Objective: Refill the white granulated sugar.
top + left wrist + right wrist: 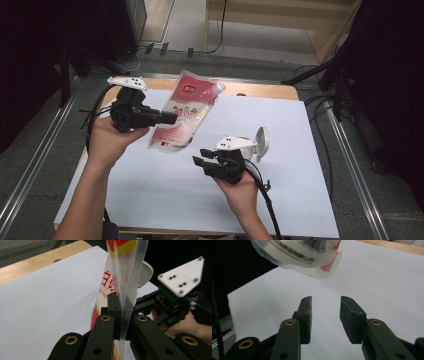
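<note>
Item: clear plastic pouch with red-and-white print and white granular filling [183, 116]. Location: lifted off the white paper-covered table [300, 150], hanging tilted over its far left part, top seal toward the far edge.

Left gripper [170, 119]: jaws pinched tight on the pouch's transparent side seam, which runs up between the pads in the left gripper view [119, 315]. The pouch's whole weight appears carried here.

Right gripper [202, 156]: jaws partly apart, nothing between them; the pads [352, 317] point toward the pouch's rounded lower end [312, 260], near it but apart.

Also present: white round plastic object [261, 143] just beyond the right gripper; its kind cannot be told.

Progress, judged: pick-up done, pouch held in air. A second grip by the right gripper on the lower end looks not yet made; anything after that remains open.
</note>
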Tool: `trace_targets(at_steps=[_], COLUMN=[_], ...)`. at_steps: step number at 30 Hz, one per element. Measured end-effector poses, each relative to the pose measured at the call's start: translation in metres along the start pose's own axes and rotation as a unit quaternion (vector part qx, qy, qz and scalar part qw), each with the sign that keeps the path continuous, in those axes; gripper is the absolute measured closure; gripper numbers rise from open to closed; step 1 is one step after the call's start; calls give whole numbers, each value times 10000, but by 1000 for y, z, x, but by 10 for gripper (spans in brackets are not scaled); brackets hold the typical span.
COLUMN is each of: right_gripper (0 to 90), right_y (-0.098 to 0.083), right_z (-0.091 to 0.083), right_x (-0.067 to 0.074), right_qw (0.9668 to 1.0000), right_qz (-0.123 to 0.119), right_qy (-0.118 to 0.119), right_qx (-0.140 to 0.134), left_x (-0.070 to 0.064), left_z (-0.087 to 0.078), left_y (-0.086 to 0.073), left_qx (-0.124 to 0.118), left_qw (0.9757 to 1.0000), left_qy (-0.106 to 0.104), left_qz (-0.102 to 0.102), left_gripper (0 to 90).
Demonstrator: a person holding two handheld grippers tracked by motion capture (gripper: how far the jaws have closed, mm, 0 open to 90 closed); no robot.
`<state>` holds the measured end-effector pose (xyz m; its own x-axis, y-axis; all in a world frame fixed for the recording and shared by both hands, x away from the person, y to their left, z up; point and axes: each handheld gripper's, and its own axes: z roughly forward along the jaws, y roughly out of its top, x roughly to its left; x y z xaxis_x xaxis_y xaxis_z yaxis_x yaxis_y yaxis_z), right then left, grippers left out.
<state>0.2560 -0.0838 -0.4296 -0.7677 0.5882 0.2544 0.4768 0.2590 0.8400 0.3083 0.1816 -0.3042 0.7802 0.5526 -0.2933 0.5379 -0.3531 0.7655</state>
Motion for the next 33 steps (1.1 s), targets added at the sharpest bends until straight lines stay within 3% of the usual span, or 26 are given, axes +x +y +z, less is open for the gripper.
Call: trace_targets(at_steps=[9, 12, 18, 23, 27, 33], right_gripper=[603, 600, 595, 588, 589, 604], right_y=[0, -2, -3, -11, -17, -25], right_z=[-6, -6, -10, -17, -24, -38], right_x=[-5, -6, -13, -24, -32, -41], right_qw=[9983, 9970, 9966, 9949, 9944, 9953], right_qz=[-141, -337, -360, -553, -529, -554], right_qy=[549, 678, 729, 794, 863, 699], right_qx=[166, 147, 163, 283, 319, 368], left_x=[27, 38, 58, 66, 74, 83], left_z=[19, 26, 37, 46, 55, 74], left_y=[-10, -14, -23, -25, -24, -26], left_qx=[78, 89, -60, -75, -191, -194], left_qw=[9991, 9982, 9973, 9971, 9964, 9960], left_qy=[327, 515, 539, 518, 522, 572], left_qz=[-260, -306, -494, -548, -641, -661], left_gripper=[900, 900, 900, 900, 900, 900])
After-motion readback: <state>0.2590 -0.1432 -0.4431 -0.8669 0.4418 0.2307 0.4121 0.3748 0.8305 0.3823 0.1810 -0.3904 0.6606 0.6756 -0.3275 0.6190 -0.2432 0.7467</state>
